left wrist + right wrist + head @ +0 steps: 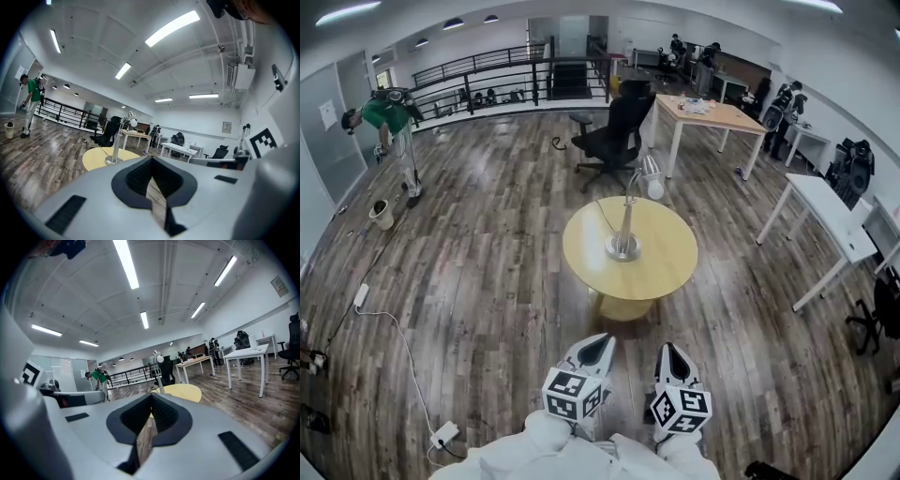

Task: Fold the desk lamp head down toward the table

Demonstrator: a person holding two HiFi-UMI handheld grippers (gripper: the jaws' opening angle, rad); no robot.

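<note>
Facing the round yellow table [581, 258], we hold both tools low on its near side, side by side and well apart from its rim. Far off to the table's left, a person in a green top [386, 114] bends forward, with a pale bucket [382, 215] on the floor close by them. Our left gripper [598, 343] points toward the table, its jaws clenched together on nothing; only a sliver of the plank floor [487, 262] shows through the slit below the pads.

On the table itself stands the desk lamp [627, 216]. Its round metal base sits near the middle of the top and its silver pole rises upright. Its white head is raised above the table's far edge, to the right of the pole. A thin cord [607, 217] runs from the base across the top toward the far left rim. Just beyond the table is a black office chair [614, 136].

Our right gripper [673, 352] also points at the table, shut tight and empty. To the table's right stands a white desk [825, 211], and beyond the table on that side a wooden desk [712, 115].
</note>
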